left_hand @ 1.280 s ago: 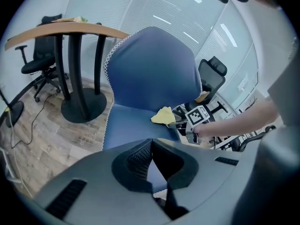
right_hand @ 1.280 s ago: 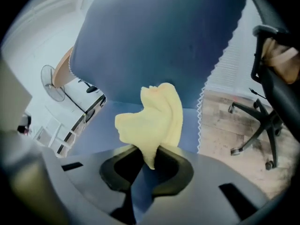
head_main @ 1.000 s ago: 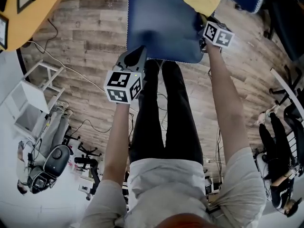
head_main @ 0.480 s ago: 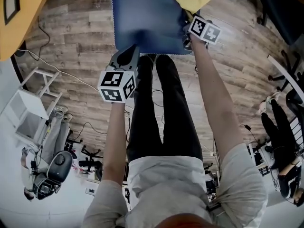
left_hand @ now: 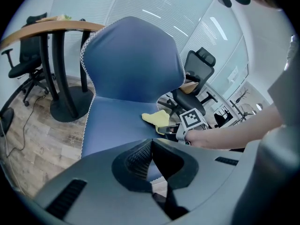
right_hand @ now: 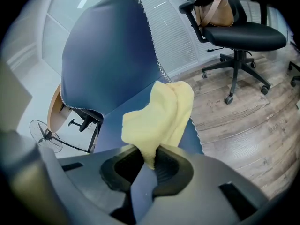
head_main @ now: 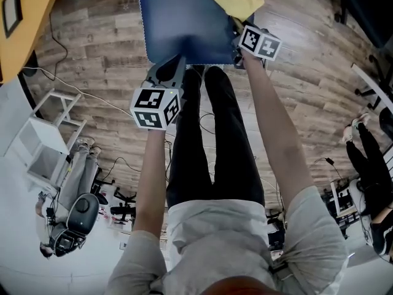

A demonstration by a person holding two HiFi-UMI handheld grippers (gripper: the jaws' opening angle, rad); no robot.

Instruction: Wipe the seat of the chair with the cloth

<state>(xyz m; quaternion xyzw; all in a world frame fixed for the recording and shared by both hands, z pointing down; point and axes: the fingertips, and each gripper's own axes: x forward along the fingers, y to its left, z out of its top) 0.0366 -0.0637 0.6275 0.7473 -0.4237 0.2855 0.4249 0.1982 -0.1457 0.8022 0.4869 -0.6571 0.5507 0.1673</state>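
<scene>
With right gripper point(right_hand: 150, 159) clamped on the yellow cloth point(head_main: 238, 2), lying upper right on the blue seat point(head_main: 178, 23) at frame top, and left gripper point(left_hand: 152, 142) shut and empty by the seat's lower edge, best to press flat and sweep overlapping strokes leftward.

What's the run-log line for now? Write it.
right gripper: jaws shut on yellow fabric cloth | cloth: on blue padded chair seat, right side | left gripper: jaws shut, empty, by seat's front edge
</scene>
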